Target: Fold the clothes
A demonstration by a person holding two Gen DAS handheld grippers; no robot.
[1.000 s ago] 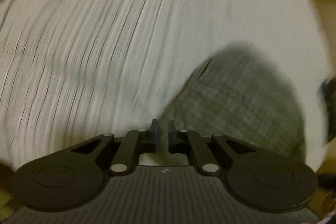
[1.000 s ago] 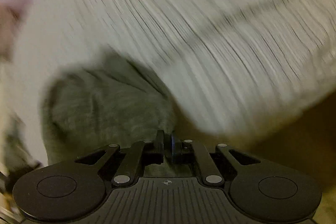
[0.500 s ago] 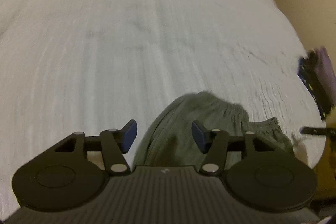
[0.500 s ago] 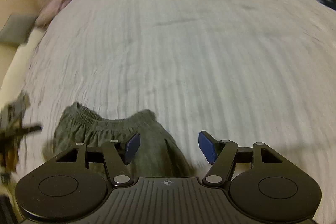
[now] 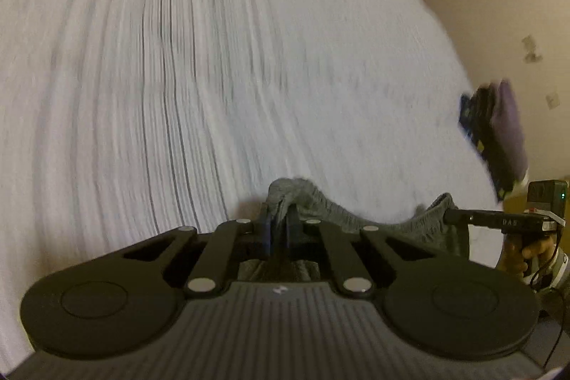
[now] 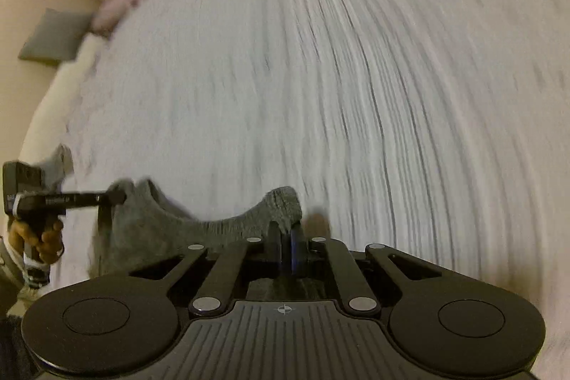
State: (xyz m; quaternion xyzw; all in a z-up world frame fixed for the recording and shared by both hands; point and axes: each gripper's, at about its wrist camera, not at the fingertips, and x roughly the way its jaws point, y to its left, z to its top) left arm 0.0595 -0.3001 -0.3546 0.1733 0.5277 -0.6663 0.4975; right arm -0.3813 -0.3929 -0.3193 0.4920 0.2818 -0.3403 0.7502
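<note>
Change: half a second ago both our claws stood wide open over the grey shorts (image 5: 331, 209) lying on the white bedspread (image 5: 178, 59); now both are clamped on the waistband, which is off the bed.
Left gripper (image 5: 279, 228): narrow, with a peak of grey fabric pinched between its blue pads, low centre of the left wrist view.
Right gripper (image 6: 285, 244): narrow as well, holding the other end of the waistband, low centre of the right wrist view.
Shorts: the elastic edge sags in a shallow curve between our two grips; in the left view it runs from our pads toward the lower right, in the right view toward the lower left, where the other claw bites it.
Rest of garment: it hangs below the claws, mostly hidden by the gripper bodies.
Meaning for the task: we judge the pick-up done and the garment ready to be laid flat or doubled over.
Bedspread: blurred by motion, filling the upper frame in both views.
Right edge, left view: a dark stack (image 5: 493, 134), too blurred to name.
</note>
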